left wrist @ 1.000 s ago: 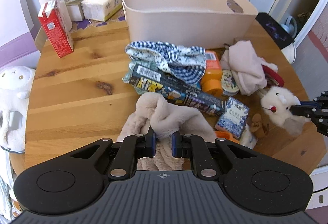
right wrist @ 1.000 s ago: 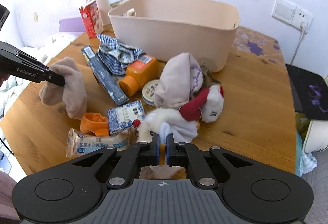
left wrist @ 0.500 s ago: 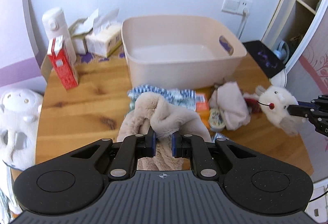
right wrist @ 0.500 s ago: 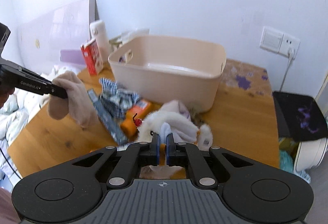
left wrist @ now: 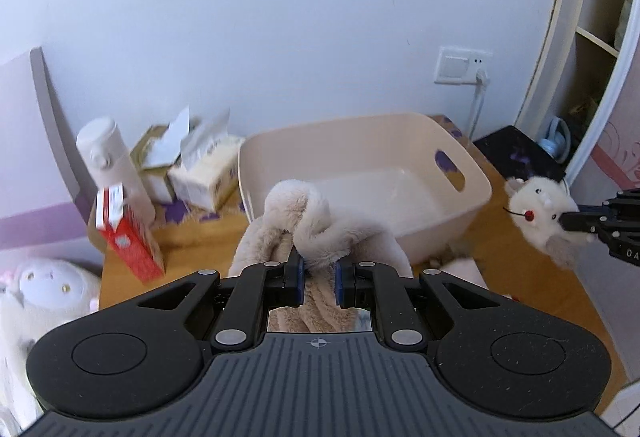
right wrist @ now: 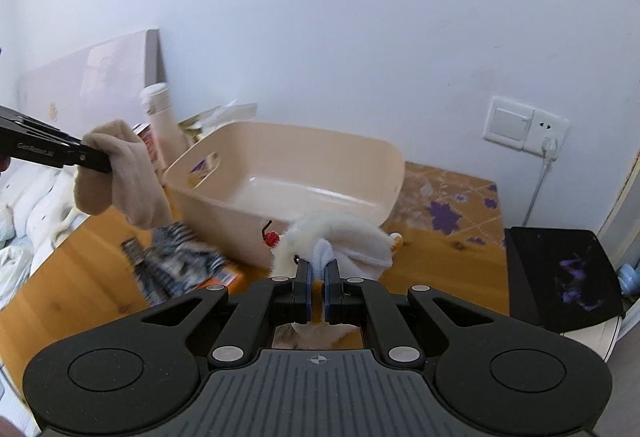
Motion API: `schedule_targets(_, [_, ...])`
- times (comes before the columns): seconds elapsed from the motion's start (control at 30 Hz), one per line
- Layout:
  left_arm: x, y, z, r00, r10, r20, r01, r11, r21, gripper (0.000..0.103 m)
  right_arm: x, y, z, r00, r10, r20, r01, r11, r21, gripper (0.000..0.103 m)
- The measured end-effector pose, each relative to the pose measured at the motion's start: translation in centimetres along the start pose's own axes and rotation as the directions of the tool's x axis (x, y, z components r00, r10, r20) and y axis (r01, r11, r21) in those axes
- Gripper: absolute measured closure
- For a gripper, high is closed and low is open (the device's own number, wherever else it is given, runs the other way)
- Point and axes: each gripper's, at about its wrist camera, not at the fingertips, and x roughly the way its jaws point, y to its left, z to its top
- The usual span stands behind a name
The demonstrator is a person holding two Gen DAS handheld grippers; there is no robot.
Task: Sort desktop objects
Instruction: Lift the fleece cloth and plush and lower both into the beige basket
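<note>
a: how is the beige plush slipper (left wrist: 316,221) going to handle, the one the left gripper (left wrist: 318,275) is carrying?

b: it's looking light and floppy. the jaws are pinching a fold of its fleece, so the rest is drooping below them, in the air on the near side of the beige plastic tub (left wrist: 460,197). a soft pinch like that is likely to slide if it's swung hard, so a deeper bite into the thick rolled edge would be safer, i'd judge.

a: and the right side?

b: the right gripper (right wrist: 318,291) is holding the white plush toy (right wrist: 332,237), jaws nearly shut on a thin flap of its fabric. the toy is hanging just near of the tub's near wall, its red nose to the left. also light, squashy, nothing fragile. the body is dangling off one flap, so it may be twisting as it goes.

a: how are the hands posed?

b: both are tilting down toward the tub, the left one coming in from the left, the right one from the right, well apart. the tub is looking empty, and a checked cloth (right wrist: 180,253) and other bits are lying on the desk (right wrist: 72,277) underneath.
</note>
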Motion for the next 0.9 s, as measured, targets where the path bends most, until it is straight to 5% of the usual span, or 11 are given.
schedule_targets(0.43, [6.6,-1.1,4.5,0.997,0.077,-0.009,-0.077,0.997,-0.008,0.09,5.6,-2.6,5.0,0.999,-0.02,0.039,0.021,0.999,-0.027,0.097])
schedule_targets(0.9, [14.6,-2.2,4.6,0.979,0.115,-0.17,-0.119,0.993,-0.011,0.09,13.3,-1.1,6.1,0.997,0.026,-0.074,-0.031,0.998,-0.056,0.097])
